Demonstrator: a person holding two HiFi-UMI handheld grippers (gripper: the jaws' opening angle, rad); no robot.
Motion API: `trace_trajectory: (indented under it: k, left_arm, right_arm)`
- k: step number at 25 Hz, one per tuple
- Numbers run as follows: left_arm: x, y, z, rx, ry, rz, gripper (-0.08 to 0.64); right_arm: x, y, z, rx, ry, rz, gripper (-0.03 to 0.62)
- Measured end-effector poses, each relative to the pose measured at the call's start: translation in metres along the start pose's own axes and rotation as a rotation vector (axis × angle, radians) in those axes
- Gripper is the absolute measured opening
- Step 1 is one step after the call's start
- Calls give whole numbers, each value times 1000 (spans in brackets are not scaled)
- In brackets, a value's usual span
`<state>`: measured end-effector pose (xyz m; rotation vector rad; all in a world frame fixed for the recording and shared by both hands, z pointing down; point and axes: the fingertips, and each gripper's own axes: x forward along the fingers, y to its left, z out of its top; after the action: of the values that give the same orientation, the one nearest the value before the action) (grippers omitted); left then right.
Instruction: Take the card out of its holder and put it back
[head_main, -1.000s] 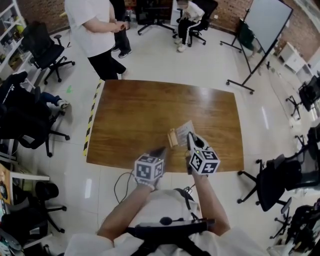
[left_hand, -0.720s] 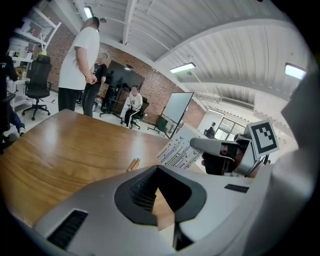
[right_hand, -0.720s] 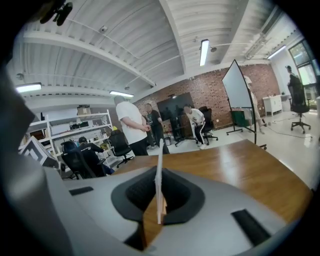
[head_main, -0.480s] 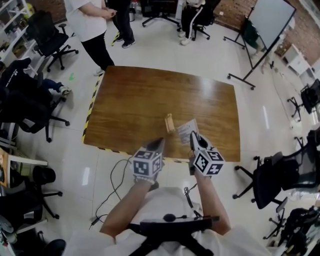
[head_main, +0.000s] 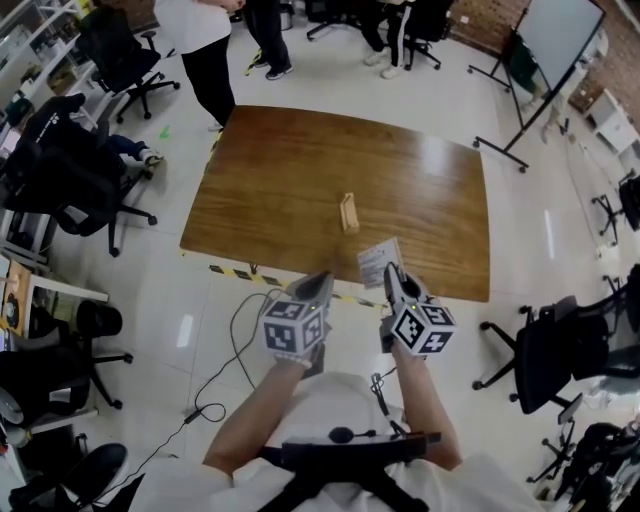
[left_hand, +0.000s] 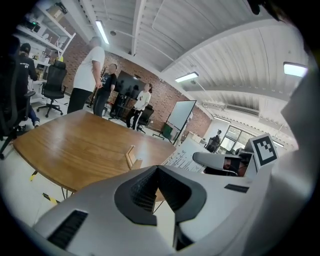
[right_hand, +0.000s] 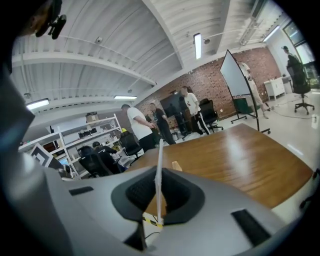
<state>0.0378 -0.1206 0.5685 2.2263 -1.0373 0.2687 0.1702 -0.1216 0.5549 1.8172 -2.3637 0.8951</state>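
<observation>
card (head_main: 377, 262): clamped in right gripper (head_main: 391, 278), at near edge of table (head_main: 290, 170). holder (head_main: 348, 212): on table, apart from card. left gripper (head_main: 320, 284): jaws together, nothing between.

On brown wooden counter (head_main: 290, 170), near ctr: small light-wood holder (head_main: 348, 212), lying flat. Well apart from it, white printed card (head_main: 378, 262) is pinched upright in right claw (head_main: 390, 275), over counter's near edge.

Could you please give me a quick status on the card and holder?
Right tongs shut on card. Left tongs shut, empty. Holder empty on table. Nothing in the way.
</observation>
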Motion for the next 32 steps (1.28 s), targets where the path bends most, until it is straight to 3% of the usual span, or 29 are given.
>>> trace_trajectory:
  k: [4, 12, 32]
  left_arm:
    - [-18, -8, -7, 23, -13, 11, -8]
    - [-23, -21, -1, 52, -39, 17, -8]
    - [-7, -22, 16, 71, -61, 16, -8]
  right_arm:
    - [-22, 1, -9, 18, -11, 4, 17]
    - [-45, -5, 15, -9, -70, -7, 17]
    - [-33, -14, 30, -18, -78, -4, 17]
